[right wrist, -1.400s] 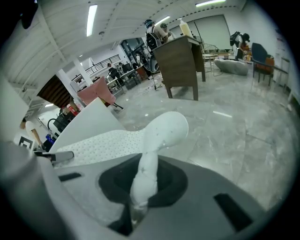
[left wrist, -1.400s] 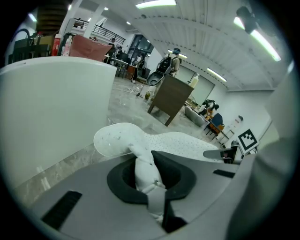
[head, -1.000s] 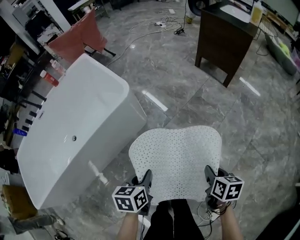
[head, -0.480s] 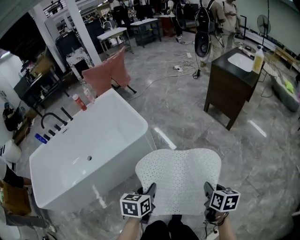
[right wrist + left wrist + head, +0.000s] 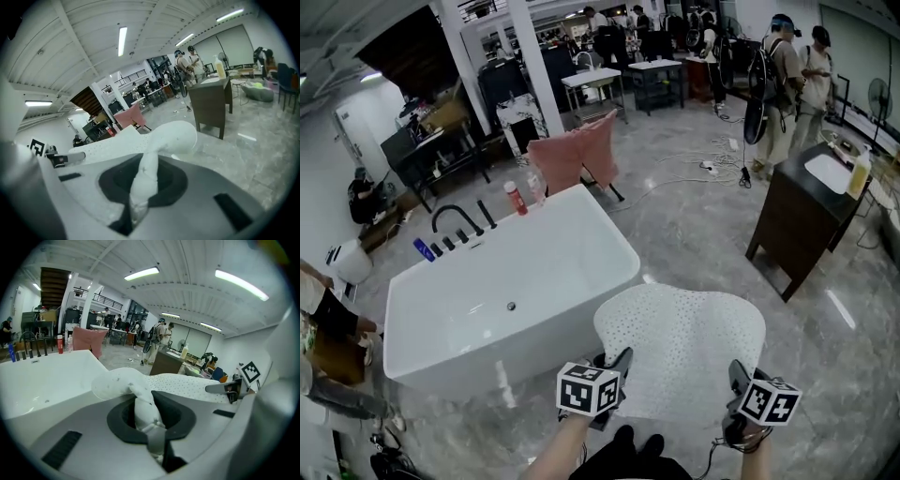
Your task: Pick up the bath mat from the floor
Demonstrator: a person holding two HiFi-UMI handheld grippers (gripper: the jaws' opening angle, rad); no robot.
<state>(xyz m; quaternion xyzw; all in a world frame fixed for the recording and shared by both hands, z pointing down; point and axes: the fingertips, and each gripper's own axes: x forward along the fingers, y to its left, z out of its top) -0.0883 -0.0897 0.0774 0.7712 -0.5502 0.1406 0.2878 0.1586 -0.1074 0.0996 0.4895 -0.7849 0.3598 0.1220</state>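
Note:
The white perforated bath mat (image 5: 682,347) hangs stretched out flat in the air between my two grippers, off the grey floor. My left gripper (image 5: 614,375) is shut on the mat's near left corner, and the pinched fold of the mat (image 5: 149,416) shows bunched between its jaws. My right gripper (image 5: 737,392) is shut on the near right corner, where the fold of the mat (image 5: 143,180) is squeezed in the jaws. In the left gripper view the right gripper (image 5: 234,387) shows across the mat.
A white freestanding bathtub (image 5: 506,281) stands just left of the mat, with bottles (image 5: 517,197) and a black tap (image 5: 455,220) on its far rim. A dark wooden vanity (image 5: 811,216) is at the right. Pink cloth (image 5: 577,155), cables (image 5: 694,159) and several people (image 5: 783,84) are further back.
The head view has tilted up, so more of the room and the tub's far side shows. The mat stays held between both grippers, lifted a little higher and further forward.

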